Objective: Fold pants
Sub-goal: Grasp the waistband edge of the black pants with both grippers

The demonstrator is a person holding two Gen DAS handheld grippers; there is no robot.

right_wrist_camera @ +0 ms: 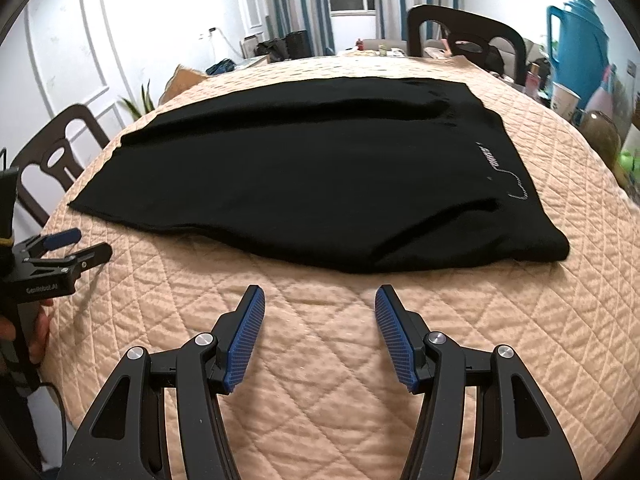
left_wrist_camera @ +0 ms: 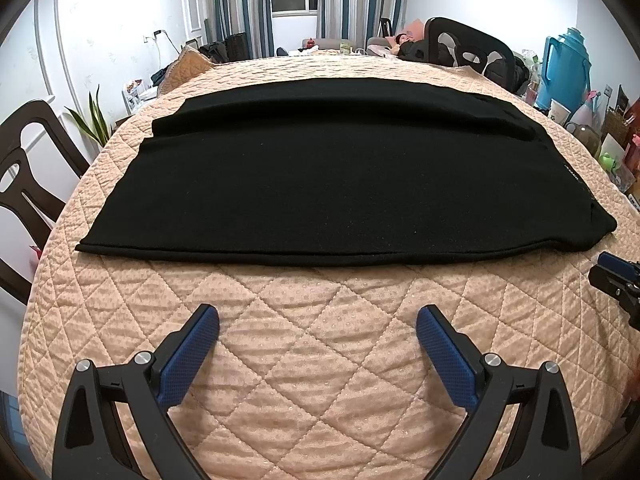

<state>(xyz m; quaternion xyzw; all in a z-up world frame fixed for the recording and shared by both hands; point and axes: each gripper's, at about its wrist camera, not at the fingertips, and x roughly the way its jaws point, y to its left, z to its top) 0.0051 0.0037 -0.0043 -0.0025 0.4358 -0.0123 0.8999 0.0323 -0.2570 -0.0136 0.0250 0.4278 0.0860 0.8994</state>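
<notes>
Black pants (left_wrist_camera: 340,184) lie flat across the peach quilted table cover (left_wrist_camera: 320,344), one leg folded over the other, waist end at the right with small white lettering (right_wrist_camera: 486,160). My left gripper (left_wrist_camera: 318,316) hovers open over bare quilt, short of the pants' near edge, nothing between its blue pads. My right gripper (right_wrist_camera: 320,300) is open too, just short of the pants (right_wrist_camera: 304,176) near the waist end. The left gripper (right_wrist_camera: 76,246) also shows at the far left of the right wrist view, held by a hand. The right gripper's tip (left_wrist_camera: 616,276) peeks in at the left wrist view's right edge.
Dark wooden chairs stand at the left (left_wrist_camera: 24,184) and the far side (right_wrist_camera: 464,36). A blue thermos jug (left_wrist_camera: 566,68), cups and bottles crowd the table's right rim. A person (left_wrist_camera: 404,42) lies on a sofa in the background. A plant (left_wrist_camera: 94,120) stands by the left wall.
</notes>
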